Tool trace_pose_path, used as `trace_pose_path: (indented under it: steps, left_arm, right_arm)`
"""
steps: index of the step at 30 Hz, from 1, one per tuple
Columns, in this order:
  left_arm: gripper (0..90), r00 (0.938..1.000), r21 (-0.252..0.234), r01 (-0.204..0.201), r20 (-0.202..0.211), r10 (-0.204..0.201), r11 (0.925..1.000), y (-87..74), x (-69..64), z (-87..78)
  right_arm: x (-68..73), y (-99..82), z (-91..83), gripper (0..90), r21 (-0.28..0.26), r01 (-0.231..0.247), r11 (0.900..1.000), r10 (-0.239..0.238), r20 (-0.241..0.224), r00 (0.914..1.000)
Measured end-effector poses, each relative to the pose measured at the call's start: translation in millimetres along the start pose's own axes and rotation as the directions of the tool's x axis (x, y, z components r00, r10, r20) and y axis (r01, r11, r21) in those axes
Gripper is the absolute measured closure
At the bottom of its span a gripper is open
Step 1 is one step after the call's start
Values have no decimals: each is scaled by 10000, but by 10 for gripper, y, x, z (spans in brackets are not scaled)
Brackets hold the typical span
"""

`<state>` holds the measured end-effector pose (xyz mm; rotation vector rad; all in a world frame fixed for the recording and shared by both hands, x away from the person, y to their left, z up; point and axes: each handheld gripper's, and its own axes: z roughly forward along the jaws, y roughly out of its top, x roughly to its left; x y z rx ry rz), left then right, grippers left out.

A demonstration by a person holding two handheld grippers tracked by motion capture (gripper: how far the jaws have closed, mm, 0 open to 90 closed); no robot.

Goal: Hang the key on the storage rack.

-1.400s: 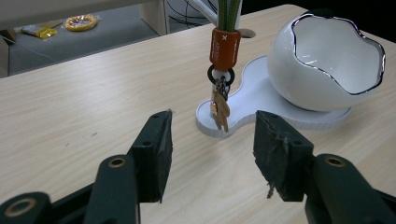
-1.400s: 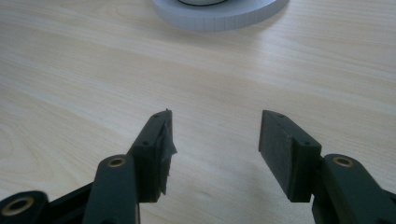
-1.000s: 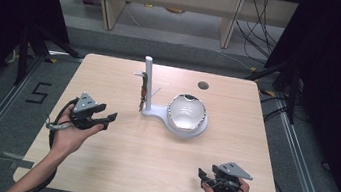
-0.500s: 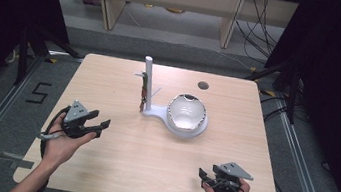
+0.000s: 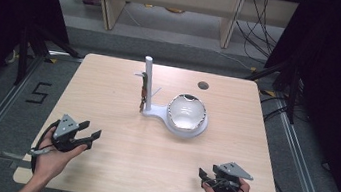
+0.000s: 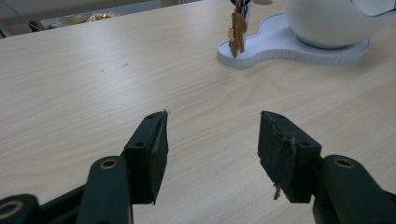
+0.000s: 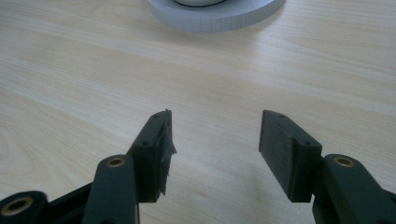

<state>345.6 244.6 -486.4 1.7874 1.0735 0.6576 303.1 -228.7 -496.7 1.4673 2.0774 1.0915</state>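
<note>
Now, one view after another.

High view, thing in hand: a small brown-and-copper bunch of keys (image 5: 143, 95) hangs from a peg on the upright post of a white plastic stand (image 5: 147, 72), mid-desk and nearer the far edge.
High view, container: a round white bowl with a glossy inside (image 5: 186, 112) sits on the stand's base. I see nothing in it.
High view, left hand-held gripper (image 5: 91, 133): near the left front corner of the pale wooden desk (image 5: 253, 138), well apart from the keys.
High view, right hand-held gripper (image 5: 202, 176): near the right front corner.
Left gripper view, hand-held gripper (image 6: 212, 140): jaws spread and just been opening, with only bare desk between them.
Left gripper view, keys (image 6: 236, 28): dangling free beside the stand's base (image 6: 261, 53).
Handling: probably light, hard metal that swings and slips. Pinch the flat blades low, then lift off the peg.
Stand: likely light enough to tip if tugged.
Right gripper view, hand-held gripper (image 7: 215, 140): jaws apart and empty, the stand's base (image 7: 210, 18) ahead.
</note>
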Motion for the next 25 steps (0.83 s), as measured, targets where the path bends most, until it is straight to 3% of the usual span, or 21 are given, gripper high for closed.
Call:
trace_pose_path:
  steps: [1, 4, 8, 10, 13, 20, 25]
  left_arm:
    - [425, 10000, -67, 57, -37, -58, 10000, -47, 7, -5]
    - [424, 9999, -116, 3, -116, -5, 9999, -137, 31, -16]
    - [423, 9996, -196, 20, -277, -26, 9998, -267, 60, -31]
    - [423, 9994, -382, -41, -339, 28, 9993, -342, 67, -26]
    - [422, 9990, -509, -91, -434, 69, 9987, -409, 74, -24]
    - [413, 9981, -1077, -140, -616, 74, 9941, -439, 69, -44]
    - [402, 9967, -1016, -342, -769, 264, 9942, -439, 46, -48]
  right_arm:
    - [0, -2, 2, 452, 60, 108, 9999, -109, 193, 9998]
    - [1, -5, 5, 452, 12, 57, 10000, -57, 39, 10000]
    - [3, -6, 16, 452, -9, 98, 10000, -98, 281, 9996]
    - [-2, -5, 3, 452, 60, 64, 10000, -64, -58, 10000]
    - [2, -12, 10, 452, 27, 108, 9999, -109, 259, 9996]
    - [-9, -26, 15, 452, -84, 77, 9999, -77, 53, 10000]
    - [-19, -33, 14, 451, -134, 122, 9998, -120, 81, 9999]
